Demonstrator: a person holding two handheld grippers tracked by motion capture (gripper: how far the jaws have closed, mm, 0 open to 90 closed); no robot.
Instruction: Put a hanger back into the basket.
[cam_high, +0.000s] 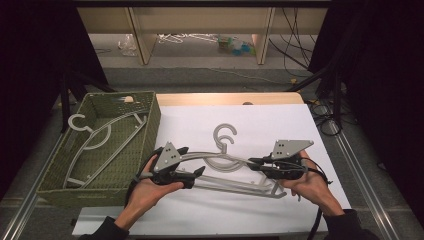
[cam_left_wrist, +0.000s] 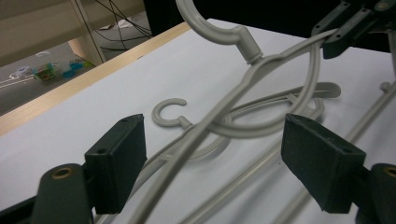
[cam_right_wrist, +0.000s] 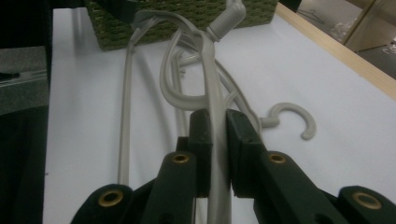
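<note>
The right gripper (cam_right_wrist: 212, 154) is pinching one arm of the lifted hanger (cam_high: 220, 156) above the white sheet (cam_high: 280, 125); the left gripper (cam_left_wrist: 215, 163) is hanging spread around the other. I'd close the left before swinging toward the basket (cam_high: 150, 125), since another hanger (cam_left_wrist: 170, 114) is lying tangled underneath.

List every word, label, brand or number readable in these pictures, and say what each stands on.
None can be read. The grey hangers, the woven basket, the white table cover and both grippers bear no visible print. The small coloured items on the floor beyond the table are too small and blurred to read.
</note>
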